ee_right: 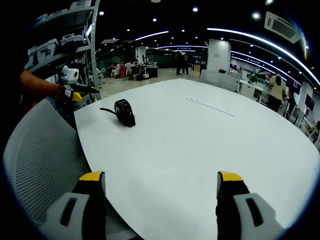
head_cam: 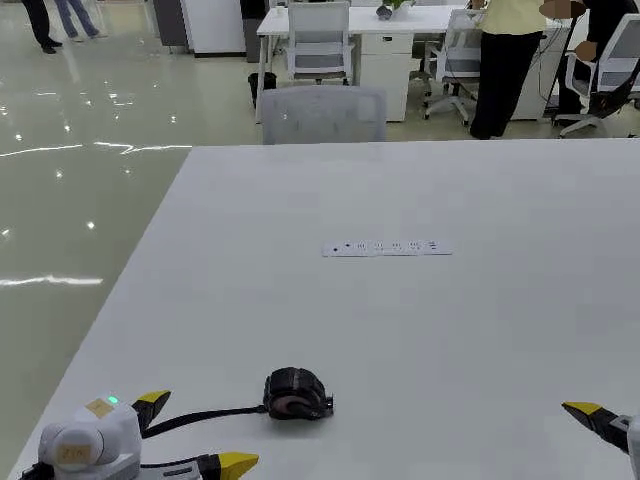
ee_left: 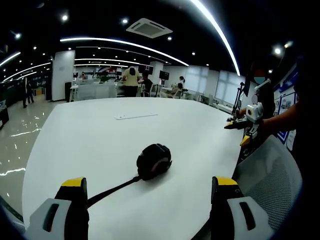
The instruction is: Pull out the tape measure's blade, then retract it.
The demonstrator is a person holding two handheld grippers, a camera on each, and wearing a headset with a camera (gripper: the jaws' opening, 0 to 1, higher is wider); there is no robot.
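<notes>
1. You have one tape measure (head_cam: 297,394) to work on. It is a black case with a reddish side face, lying on the white counter (head_cam: 450,330) near the front edge, left of centre in the head view.
2. One black strap (head_cam: 205,417) trails from the case toward your left tool (head_cam: 195,430). It reaches in between the two yellow-tipped jaws, close beside one of them.
3. Your left tool is released. Both jaws stand wide apart, near the case and clear of it.
4. Your right tool (ee_right: 161,176) is released as well, its two jaws spread wide over bare counter, well apart from the tape measure. In the head view one yellow tip of it shows at the lower right.
5. One flat white socket strip (head_cam: 386,248) lies mid-counter, well beyond the tape measure.
6. One grey chair (head_cam: 322,114) stands at the counter's far edge.
7. One mesh chair back (ee_right: 40,155) sits just beside the near edge in the right gripper view.
</notes>
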